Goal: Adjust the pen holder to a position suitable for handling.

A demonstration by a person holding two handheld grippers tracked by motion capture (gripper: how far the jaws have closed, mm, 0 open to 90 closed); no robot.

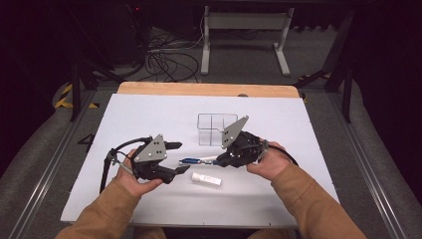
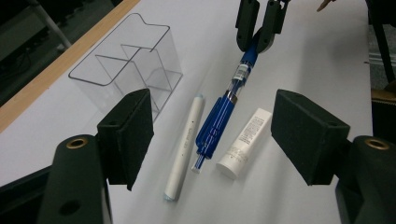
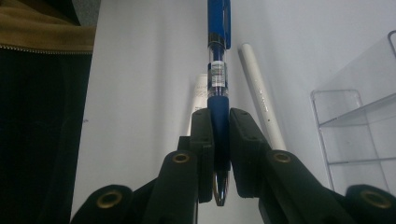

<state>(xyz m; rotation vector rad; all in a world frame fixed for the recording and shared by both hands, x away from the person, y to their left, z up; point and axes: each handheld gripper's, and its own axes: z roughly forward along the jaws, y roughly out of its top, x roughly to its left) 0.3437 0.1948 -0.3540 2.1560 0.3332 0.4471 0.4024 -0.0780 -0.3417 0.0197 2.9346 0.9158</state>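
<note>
My right gripper [image 3: 219, 140] is shut on the grip end of a blue click pen [image 3: 218, 70], which points away from it over the white table. In the high view that pen [image 1: 191, 161] lies between the two hands, with the right gripper [image 1: 220, 160] at its right end. My left gripper [image 1: 178, 158] is open at the pen's left end, its pads well apart and touching nothing. From the left gripper view, the blue pen [image 2: 219, 116] runs up to the right gripper [image 2: 257, 28]. A white stick pen [image 2: 184, 144] lies on one side of it and a small white tube [image 2: 245, 142] on the other.
A clear plastic organiser [image 1: 215, 129] with compartments stands behind the pens, empty as far as I can see; it is also in the gripper views [image 2: 126, 65] [image 3: 355, 130]. The white tube [image 1: 205, 179] lies nearest the front edge. A wooden strip [image 1: 199, 88] borders the far side.
</note>
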